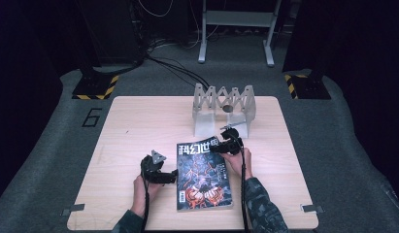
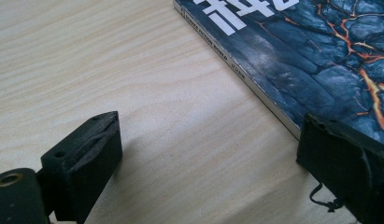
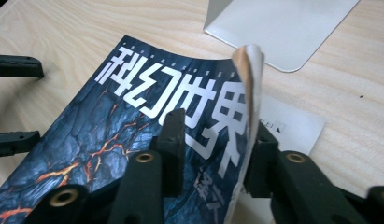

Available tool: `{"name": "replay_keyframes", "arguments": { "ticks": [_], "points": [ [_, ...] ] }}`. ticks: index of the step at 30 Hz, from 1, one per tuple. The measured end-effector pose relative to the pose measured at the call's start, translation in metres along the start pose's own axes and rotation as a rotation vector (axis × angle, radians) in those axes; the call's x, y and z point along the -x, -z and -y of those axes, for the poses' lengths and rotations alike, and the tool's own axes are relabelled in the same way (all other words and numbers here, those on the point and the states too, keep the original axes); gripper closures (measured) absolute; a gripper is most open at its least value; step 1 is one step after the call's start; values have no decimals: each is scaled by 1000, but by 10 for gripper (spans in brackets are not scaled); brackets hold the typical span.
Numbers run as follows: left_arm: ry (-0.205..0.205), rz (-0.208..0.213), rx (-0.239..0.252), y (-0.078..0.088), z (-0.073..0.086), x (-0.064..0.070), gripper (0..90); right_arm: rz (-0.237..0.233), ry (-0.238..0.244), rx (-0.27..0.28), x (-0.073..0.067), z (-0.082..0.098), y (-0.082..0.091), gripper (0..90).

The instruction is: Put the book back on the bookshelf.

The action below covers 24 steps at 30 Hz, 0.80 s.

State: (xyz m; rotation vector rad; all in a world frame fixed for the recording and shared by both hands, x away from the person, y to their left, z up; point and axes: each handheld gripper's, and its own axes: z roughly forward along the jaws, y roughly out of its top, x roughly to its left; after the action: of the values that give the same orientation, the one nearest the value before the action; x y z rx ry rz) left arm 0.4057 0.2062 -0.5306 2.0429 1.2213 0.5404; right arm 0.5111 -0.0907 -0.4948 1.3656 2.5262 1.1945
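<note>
The magazine (image 1: 204,175) lies flat at lower centre of the high view, on the pale wooden table (image 1: 134,126), its dark lava-cracked cover facing up. The right gripper (image 1: 229,143) is at the magazine's top right corner. In the right gripper view its jaws stand a little apart with the curled cover edge (image 3: 249,93) rising between them, so it looks like a lift of the cover, though I cannot tell whether the pads actually pinch the paper yet. A white inner page (image 3: 292,126) shows underneath.

The left gripper (image 1: 163,174) sits just beside the spine at the left of the magazine. In its own view the jaws are wide apart, one over bare wood, the other right at the spine edge (image 2: 255,88), holding nothing.

My read is that this is the opening of the cover. To do it well, the right gripper should take only the cover sheet, close gently and swing it over toward the spine in an arc without creasing. The left could press down near the spine so the whole magazine does not slide.

Watch the grey folding stand (image 1: 225,108) at upper centre, close behind the right gripper. It limits room to lift away from the person. Trailing cables (image 1: 244,189) run along the forearms too.
</note>
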Motion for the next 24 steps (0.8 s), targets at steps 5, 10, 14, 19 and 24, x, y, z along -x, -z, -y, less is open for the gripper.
{"name": "replay_keyframes", "arguments": {
  "ticks": [5, 10, 14, 19, 24],
  "points": [
    [-2, 1, -1, 0, 0, 0, 64, -4, -11, 12, 1, 1, 1, 796],
    [-39, 15, -17, 1, -1, -3, 65, -23, -8, 35, 0, 2, 3, 872],
    [-55, 20, -25, 0, -3, -5, 67, -26, -2, 57, -5, 2, 8, 882],
    [26, 108, -17, 2, -8, -7, 76, -28, 37, 104, -15, 2, 16, 884],
    [54, 184, -10, 2, -14, -8, 81, -36, 65, 130, -23, 2, 22, 885]
  ]
}}
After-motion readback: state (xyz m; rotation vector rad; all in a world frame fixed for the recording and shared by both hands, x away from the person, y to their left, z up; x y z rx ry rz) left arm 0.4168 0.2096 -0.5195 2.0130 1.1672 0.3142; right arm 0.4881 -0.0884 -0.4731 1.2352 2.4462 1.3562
